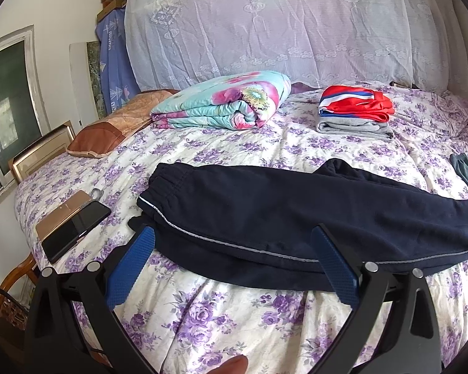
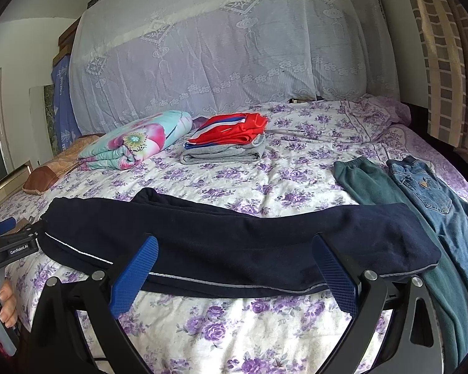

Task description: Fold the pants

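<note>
Navy pants (image 1: 296, 215) lay flat across the bed (image 1: 234, 327), already folded in half lengthwise, legs stacked, grey piping along the near edge. Waistband pointed left, cuffs right.

Left gripper (image 1: 234, 261) was spread wide, blue pads (image 1: 131, 271) either side of the near edge of the pants by the waist end, holding nothing. Whether the pads touched the fabric, can't tell. A fingertip (image 1: 234, 366) showed at the bottom of the left view.

Right gripper (image 2: 234, 271) was likewise wide apart, gripping nothing, straddling the near edge further toward the cuffs. In the right view the left gripper's body showed at the far left by the waistband, with a hand (image 2: 7, 305) on its handle.

The cuff end lay over green pants (image 2: 390, 199), which sat just beside jeans (image 2: 427, 193) on the right of the bed.

Further back: folded floral quilt (image 1: 227, 103), stack of folded clothes (image 1: 355, 112) with red on top and grey under, well apart from the pants. Brown pillow (image 1: 115, 127) at left. Two phones (image 1: 71, 221) lay near the waistband, not touching it. Lace netting (image 1: 296, 21) hung behind the bed.
</note>
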Tool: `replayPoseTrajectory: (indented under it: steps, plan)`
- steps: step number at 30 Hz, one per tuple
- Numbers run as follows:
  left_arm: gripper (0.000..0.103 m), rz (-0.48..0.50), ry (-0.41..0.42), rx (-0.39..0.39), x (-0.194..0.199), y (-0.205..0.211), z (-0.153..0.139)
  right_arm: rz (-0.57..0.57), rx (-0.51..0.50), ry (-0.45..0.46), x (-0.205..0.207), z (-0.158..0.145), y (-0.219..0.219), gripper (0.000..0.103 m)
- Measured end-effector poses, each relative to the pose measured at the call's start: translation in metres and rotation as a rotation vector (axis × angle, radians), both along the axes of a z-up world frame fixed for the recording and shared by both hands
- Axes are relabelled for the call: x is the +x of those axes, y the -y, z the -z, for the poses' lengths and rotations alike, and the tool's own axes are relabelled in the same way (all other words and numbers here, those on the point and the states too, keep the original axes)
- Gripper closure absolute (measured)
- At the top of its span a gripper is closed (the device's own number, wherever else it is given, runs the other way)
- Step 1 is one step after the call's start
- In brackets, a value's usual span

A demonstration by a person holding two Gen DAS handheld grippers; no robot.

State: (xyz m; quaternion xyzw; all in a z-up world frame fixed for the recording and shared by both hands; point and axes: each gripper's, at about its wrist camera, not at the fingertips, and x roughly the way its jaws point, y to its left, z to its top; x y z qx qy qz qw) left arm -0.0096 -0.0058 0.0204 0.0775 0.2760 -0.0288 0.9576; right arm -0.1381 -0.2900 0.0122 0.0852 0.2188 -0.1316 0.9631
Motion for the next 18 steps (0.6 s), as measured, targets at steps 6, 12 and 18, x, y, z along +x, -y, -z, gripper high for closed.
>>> replayPoseTrajectory:
  steps: [6,12,18]
  plan:
    - [0.005,0.001,0.006,-0.004,-0.002,0.001,-0.001,0.0,0.001,0.001,-0.001,-0.001,0.001,0.004]
    - [0.005,-0.004,-0.002,-0.005,0.001,0.0,0.0,0.007,0.0,-0.004,-0.001,-0.001,0.003,0.004]
    - [0.005,-0.024,-0.033,-0.016,0.011,-0.01,0.007,0.023,0.014,-0.016,0.0,0.002,0.01,0.004]
